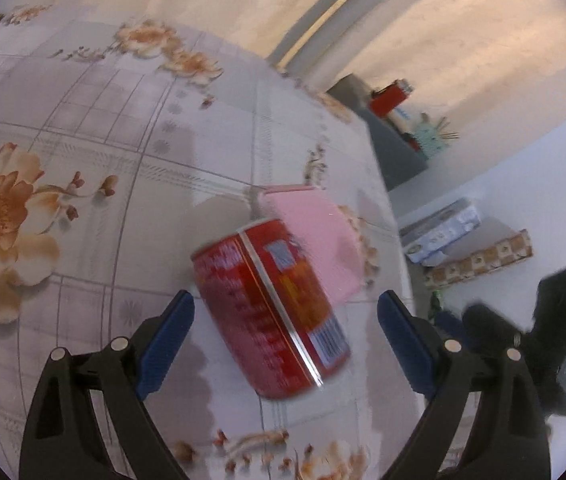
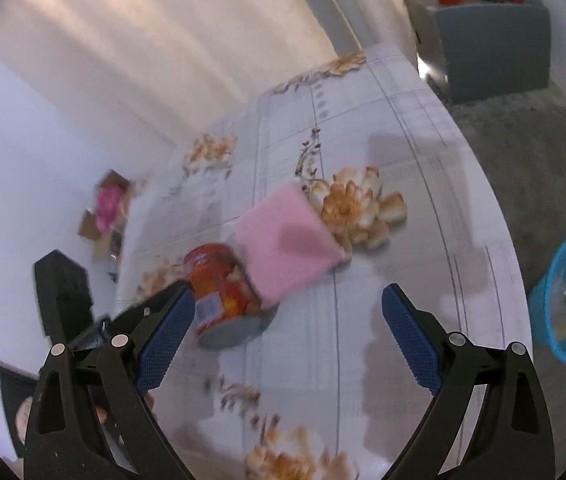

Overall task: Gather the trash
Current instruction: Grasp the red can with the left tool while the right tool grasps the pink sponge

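Your left gripper (image 1: 286,312) and right gripper (image 2: 289,312) both gape; red can (image 1: 271,312) (print blurred, unreadable) lies beside pink pad (image 1: 315,236).

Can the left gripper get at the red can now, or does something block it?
Probably yes. The left gripper is open, and the red can lies on its side between the fingers with nothing in front. The pink sponge touches only its far end.

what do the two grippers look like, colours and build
Both look alike. The left gripper and right gripper each have two black plastic arms with cut-out slots and round silver pins at the joints. The fingers carry blue textured pads. No cables or markings visible.
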A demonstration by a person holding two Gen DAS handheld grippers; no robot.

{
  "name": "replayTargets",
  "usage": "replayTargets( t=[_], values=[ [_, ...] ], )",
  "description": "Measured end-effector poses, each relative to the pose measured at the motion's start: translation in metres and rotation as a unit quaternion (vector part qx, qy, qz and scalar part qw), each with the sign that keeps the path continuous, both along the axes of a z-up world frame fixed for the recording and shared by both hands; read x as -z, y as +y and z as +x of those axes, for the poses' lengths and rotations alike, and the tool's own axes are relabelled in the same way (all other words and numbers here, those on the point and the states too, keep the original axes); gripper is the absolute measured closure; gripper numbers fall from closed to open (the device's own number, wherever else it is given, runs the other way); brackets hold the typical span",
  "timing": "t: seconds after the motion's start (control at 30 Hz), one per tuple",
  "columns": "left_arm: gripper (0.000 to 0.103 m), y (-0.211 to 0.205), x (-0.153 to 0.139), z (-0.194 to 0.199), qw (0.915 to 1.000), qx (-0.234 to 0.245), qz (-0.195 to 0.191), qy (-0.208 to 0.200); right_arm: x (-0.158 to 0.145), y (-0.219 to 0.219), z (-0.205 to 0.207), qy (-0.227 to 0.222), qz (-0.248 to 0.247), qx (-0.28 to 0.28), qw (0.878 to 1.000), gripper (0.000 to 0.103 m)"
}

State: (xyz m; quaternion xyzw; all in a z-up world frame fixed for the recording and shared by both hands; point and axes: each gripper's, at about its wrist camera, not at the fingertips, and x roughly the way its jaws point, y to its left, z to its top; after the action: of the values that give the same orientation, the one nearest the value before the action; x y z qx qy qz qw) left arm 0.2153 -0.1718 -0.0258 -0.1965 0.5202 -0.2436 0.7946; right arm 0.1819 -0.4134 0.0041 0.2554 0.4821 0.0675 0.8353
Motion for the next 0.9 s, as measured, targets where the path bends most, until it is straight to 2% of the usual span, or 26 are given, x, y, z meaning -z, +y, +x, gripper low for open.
replayTargets(
  t=[0.13, 0.2, 0.3, 0.47, 0.57, 0.7, 0.9],
  values=[
    [0.014, -0.006, 0.013, 0.009, 0.9998, -0.004, 0.014, 0.012, 0.009, 0.007, 0.029, 0.023, -0.016, -0.023, 0.999, 0.013],
    [0.014, -0.007, 0.021, 0.012, 0.9997, -0.005, 0.015, 0.020, 0.015, 0.009, 0.041, 0.035, -0.006, -0.033, 0.999, 0.013],
    [0.020, -0.006, 0.026, 0.015, 0.9998, -0.002, 0.018, 0.013, 0.020, 0.015, 0.059, 0.052, -0.002, -0.039, 0.998, 0.013],
    [0.027, 0.001, 0.028, 0.016, 0.9999, 0.008, 0.003, 0.009, 0.021, 0.019, 0.070, 0.064, -0.001, -0.047, 0.997, 0.013],
    [0.029, 0.008, 0.028, 0.014, 0.9999, 0.015, -0.002, 0.004, 0.025, 0.023, 0.076, 0.069, -0.004, -0.052, 0.996, 0.013],
    [0.029, 0.023, 0.026, 0.005, 0.9995, 0.031, 0.006, -0.006, 0.026, 0.029, 0.079, 0.075, -0.026, -0.060, 0.995, 0.013],
    [0.029, 0.059, 0.023, -0.012, 0.9981, 0.044, 0.035, -0.024, 0.029, 0.050, 0.084, 0.068, -0.097, -0.096, 0.988, 0.012]
  ],
)
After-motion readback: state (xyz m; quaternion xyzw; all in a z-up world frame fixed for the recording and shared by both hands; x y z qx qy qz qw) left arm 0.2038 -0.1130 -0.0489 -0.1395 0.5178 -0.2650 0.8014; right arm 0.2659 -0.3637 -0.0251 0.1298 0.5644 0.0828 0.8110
